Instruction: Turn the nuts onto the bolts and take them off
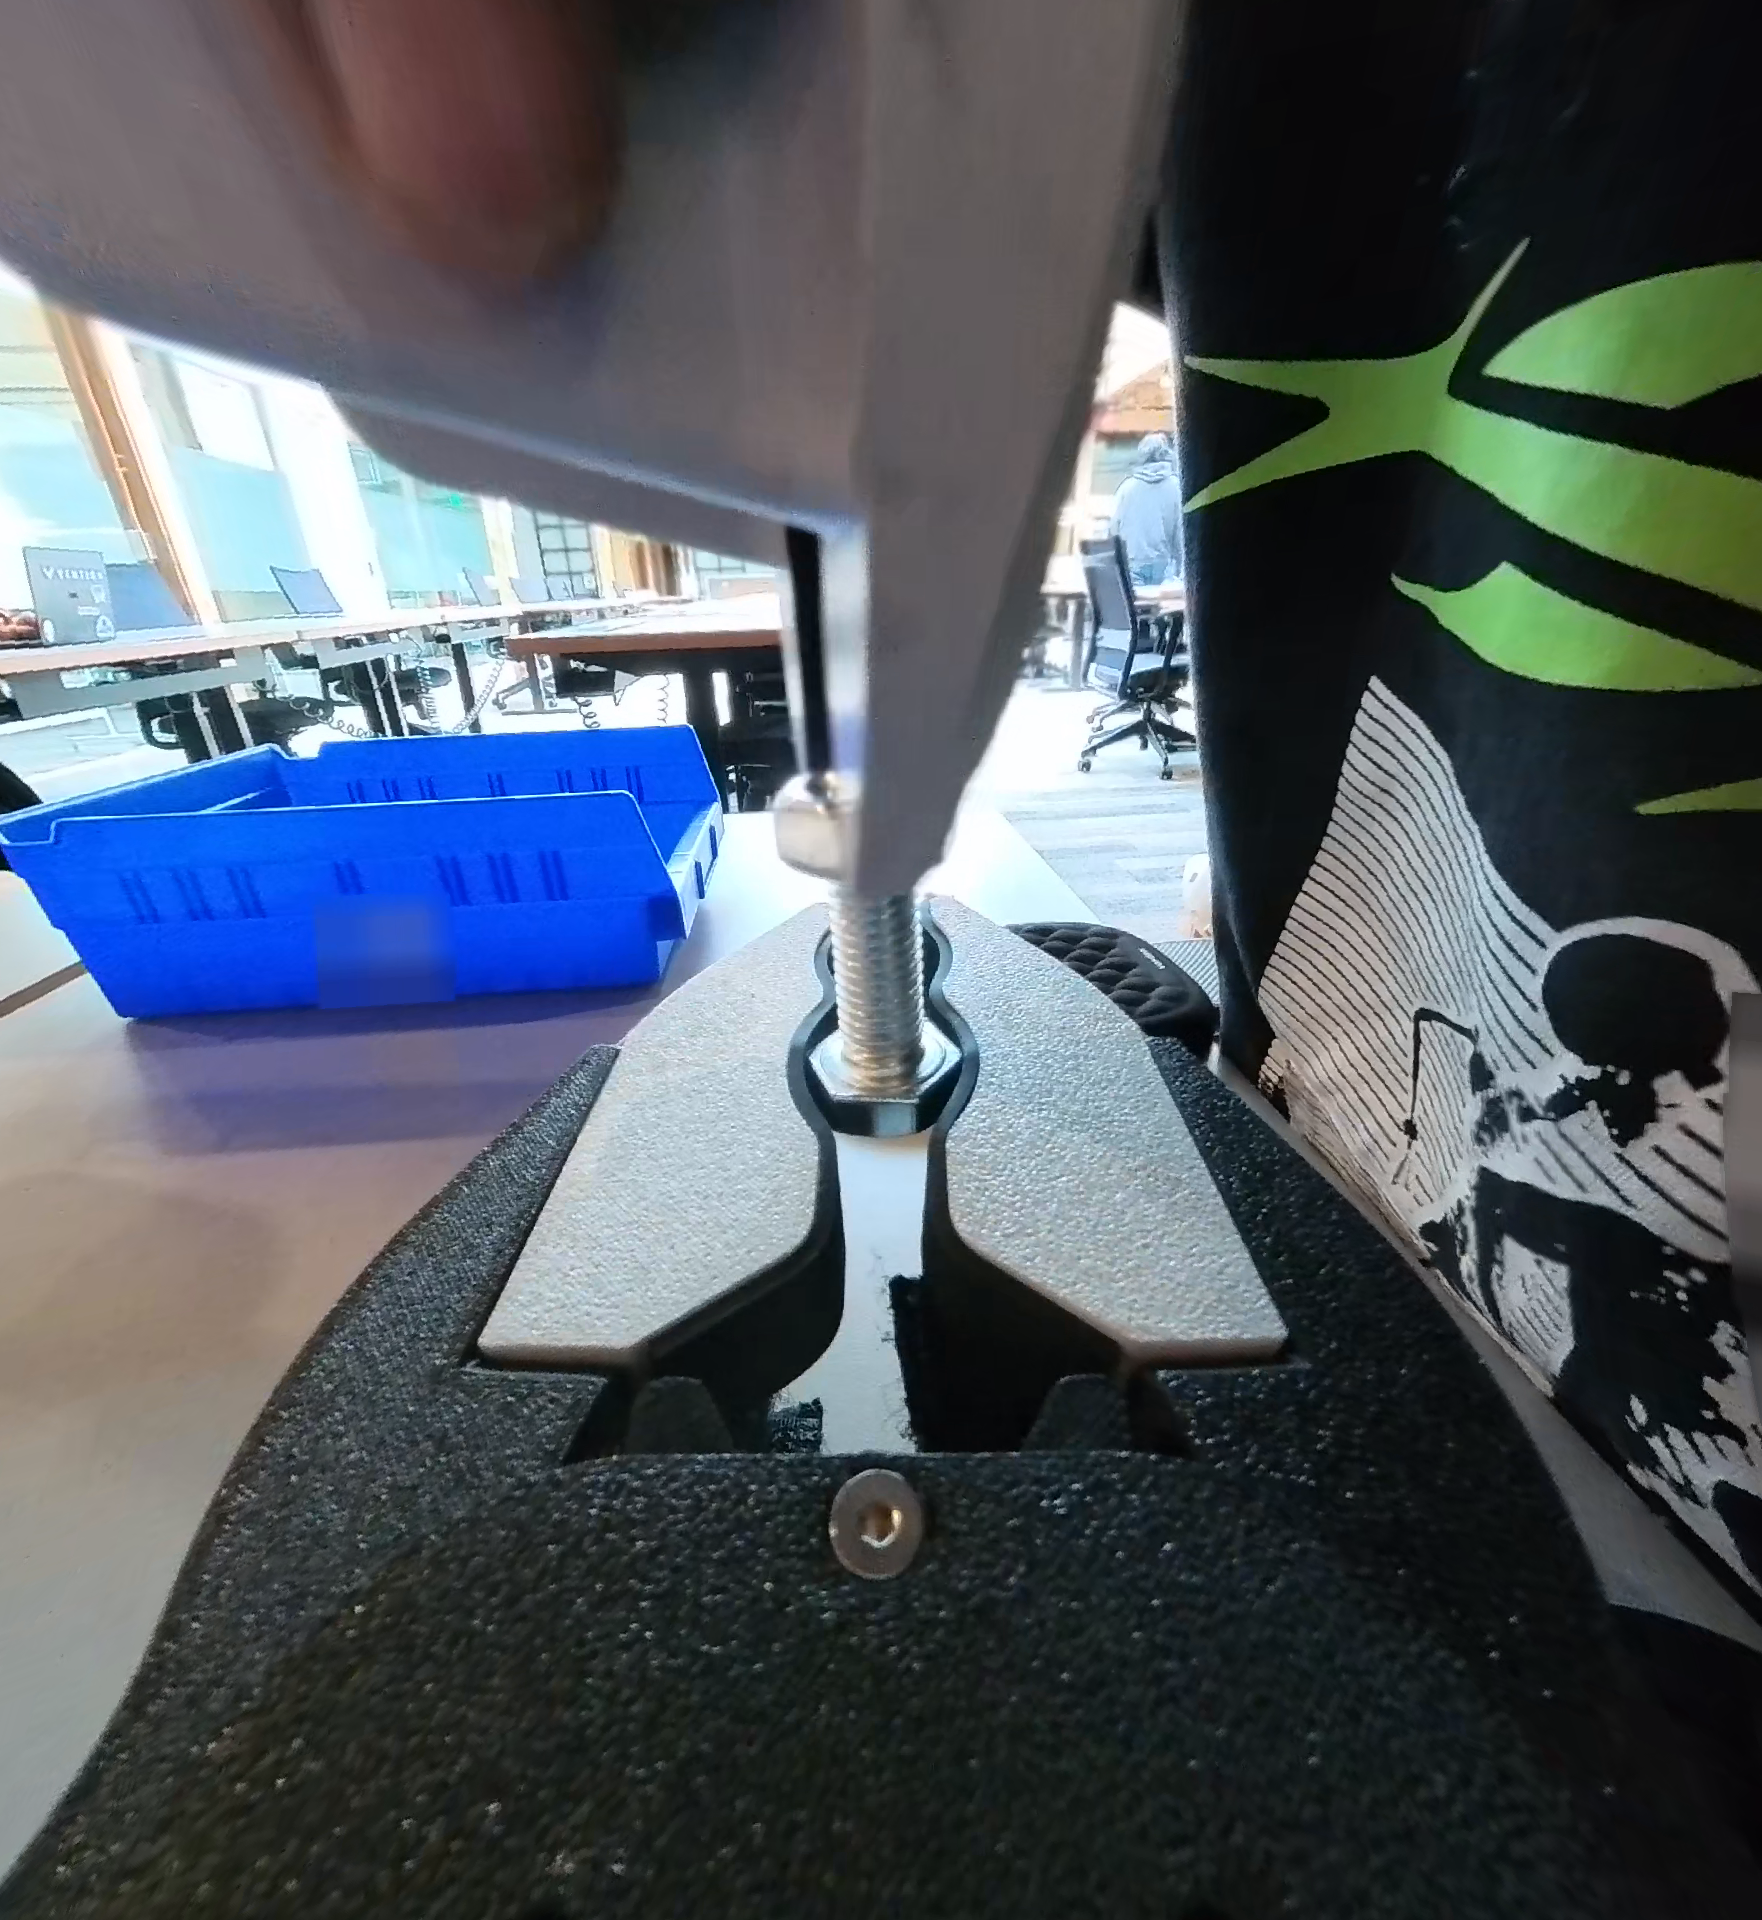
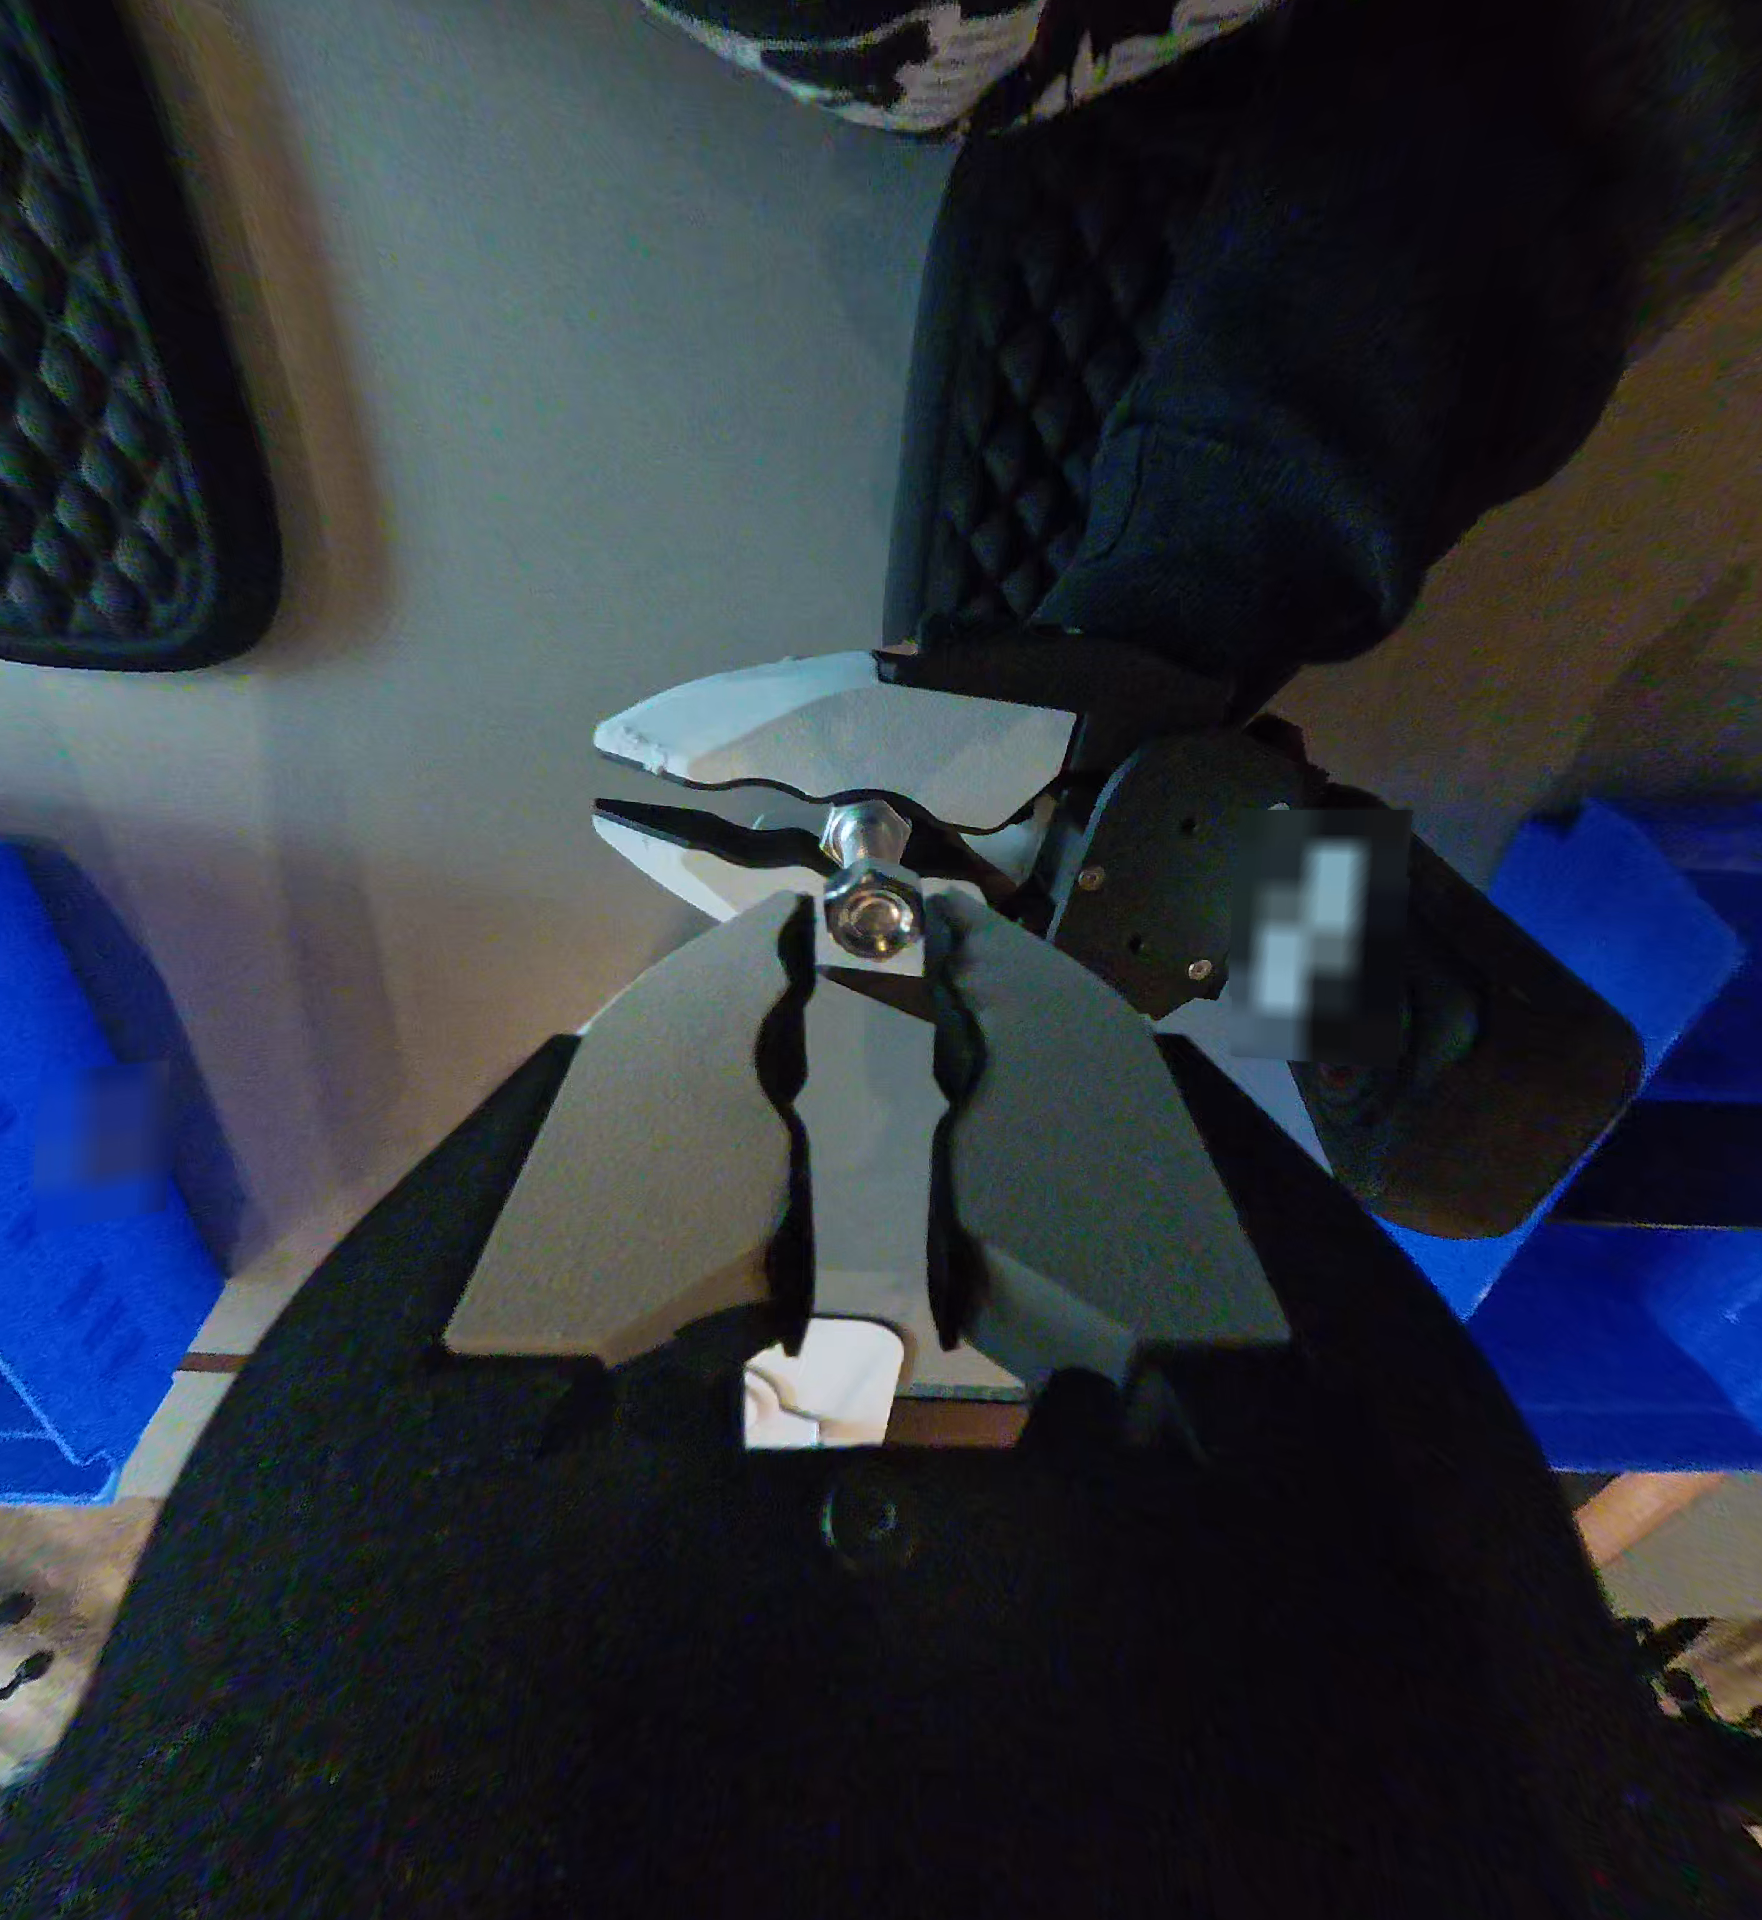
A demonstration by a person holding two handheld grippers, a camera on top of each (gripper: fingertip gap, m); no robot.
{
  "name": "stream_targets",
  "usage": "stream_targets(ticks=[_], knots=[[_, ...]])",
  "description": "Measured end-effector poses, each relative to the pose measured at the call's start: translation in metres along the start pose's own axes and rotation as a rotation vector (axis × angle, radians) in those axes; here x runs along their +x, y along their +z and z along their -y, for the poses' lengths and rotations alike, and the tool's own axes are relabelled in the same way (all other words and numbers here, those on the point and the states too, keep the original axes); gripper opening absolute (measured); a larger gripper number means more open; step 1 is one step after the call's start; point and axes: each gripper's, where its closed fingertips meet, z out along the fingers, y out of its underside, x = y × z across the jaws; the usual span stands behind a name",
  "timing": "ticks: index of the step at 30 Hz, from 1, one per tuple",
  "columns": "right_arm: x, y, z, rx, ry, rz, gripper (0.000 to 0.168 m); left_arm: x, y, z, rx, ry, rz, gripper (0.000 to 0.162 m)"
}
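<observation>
Between the grey textured fingers of the left gripper (image 1: 882,1029), the jaws are closed on a silver hexagonal nut (image 1: 882,1086) threaded on a shiny steel round-headed bolt (image 1: 872,971), whose head the right gripper (image 2: 872,914) pinches from above, its blurred grey body blocking much of the left wrist view. Beyond, blue plastic bins (image 1: 357,883) sit toward the far left edge of the pale bench (image 1: 129,1195), a black quilted pad (image 1: 1116,966) near its right edge.

The left gripper (image 1: 882,1023) lies level, its grey fingers (image 1: 690,1143) closed to a narrow gap and clamping. The right gripper (image 2: 872,925) points down from above, its fingertips pinched together just over the left gripper's, meeting them crosswise.
</observation>
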Motion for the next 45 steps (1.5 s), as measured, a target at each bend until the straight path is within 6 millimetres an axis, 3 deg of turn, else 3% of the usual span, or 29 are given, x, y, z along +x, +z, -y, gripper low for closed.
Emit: stream_targets(ticks=[3, 6, 10, 14, 16, 22, 24, 28, 30, 32, 39, 45], knots=[[0.001, 0.000, -0.002, 0.004, 0.051, -0.010, 0.017, -0.001, 0.000, 0.001, 0.004, -0.001, 0.003, 0.011], [0.001, 0.000, -0.003, 0.012, 0.210, -0.018, 0.017, -0.001, -0.001, 0.001, 0.007, -0.003, 0.009, 0.011], [0.000, -0.001, -0.005, 0.004, 0.654, 0.018, 0.017, -0.003, -0.001, 0.002, 0.014, -0.008, 0.016, 0.011], [-0.004, 0.000, -0.004, 0.014, 1.313, 0.108, 0.017, -0.003, -0.001, 0.002, 0.010, -0.004, 0.020, 0.011], [-0.005, 0.002, -0.002, 0.051, 1.389, 0.121, 0.017, -0.002, 0.000, -0.001, -0.009, 0.003, 0.016, 0.011], [-0.003, 0.002, -0.003, 0.026, 1.314, 0.063, 0.019, -0.001, 0.000, 0.001, 0.000, 0.003, 0.013, 0.011], [0.001, 0.002, -0.005, 0.015, 1.223, 0.029, 0.039, -0.001, 0.000, 0.001, 0.000, 0.002, 0.012, 0.011], [0.010, -0.009, -0.010, -0.009, 0.669, -0.093, 0.049, 0.000, 0.000, 0.001, 0.001, 0.002, 0.005, 0.011], [0.007, -0.013, -0.008, -0.030, 0.343, -0.104, 0.051, 0.000, 0.000, 0.001, 0.000, 0.002, 0.003, 0.011], [0.001, -0.011, -0.007, -0.020, 0.161, -0.064, 0.046, 0.000, 0.000, 0.001, -0.001, 0.002, 0.001, 0.011], [0.002, 0.000, -0.002, 0.038, 0.023, 0.010, 0.029, 0.001, 0.000, 0.001, 0.001, 0.000, -0.003, 0.011], [0.004, 0.003, -0.006, 0.040, 0.029, 0.012, 0.022, 0.001, 0.000, 0.001, 0.002, 0.000, -0.005, 0.011]])
